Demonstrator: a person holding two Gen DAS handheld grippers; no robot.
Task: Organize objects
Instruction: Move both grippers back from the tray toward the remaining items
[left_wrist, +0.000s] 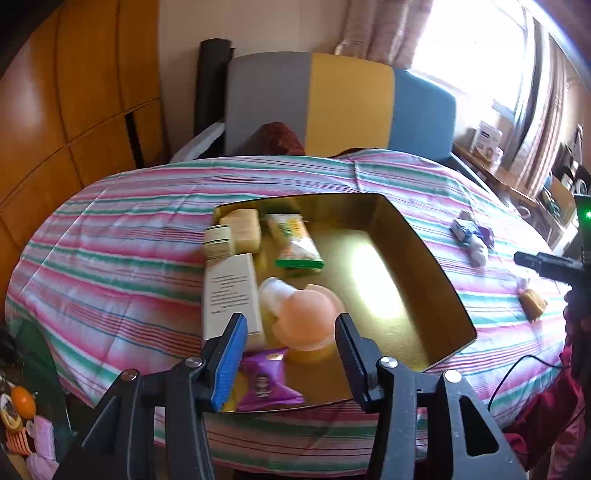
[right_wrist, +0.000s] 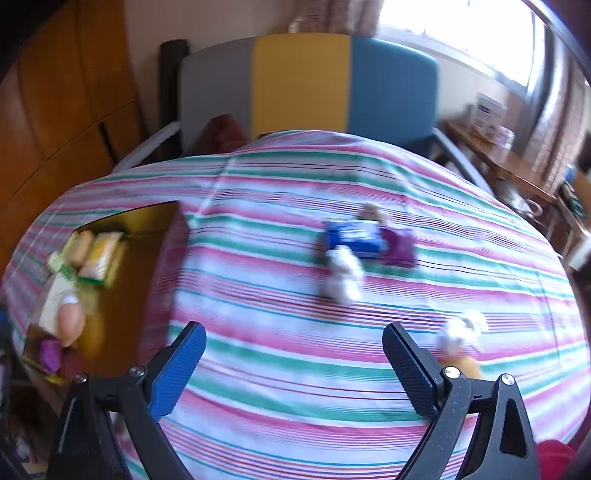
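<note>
Gold card forms the box (left_wrist: 413, 258), an open tray lying on the striped cloth (left_wrist: 122, 251) of the bench. Inside it, along the left wall, sit a white carton (left_wrist: 229, 291), a small labelled pack (left_wrist: 218, 242) and a tan block (left_wrist: 243, 227); a green-edged snack bag (left_wrist: 295, 243) lies beside them, a peach bottle (left_wrist: 303, 317) lies on its side near the front, and a purple packet (left_wrist: 267, 380) lies at the front edge. The left gripper (left_wrist: 291, 343) hovers spread over that bottle, gripping nothing. The right gripper (right_wrist: 295, 354) hangs wide apart above bare cloth to the right of the box. Beyond it, loose on the cloth, lie a blue pack (right_wrist: 354, 236), a purple sachet (right_wrist: 399, 245) touching it, and a white lump (right_wrist: 341, 277), too blurred to name. Behind the bench stands a grey, yellow and blue panel (left_wrist: 347, 99), with wooden cabinets (left_wrist: 66, 92) left and a bright curtained window (left_wrist: 476, 48) right.
</note>
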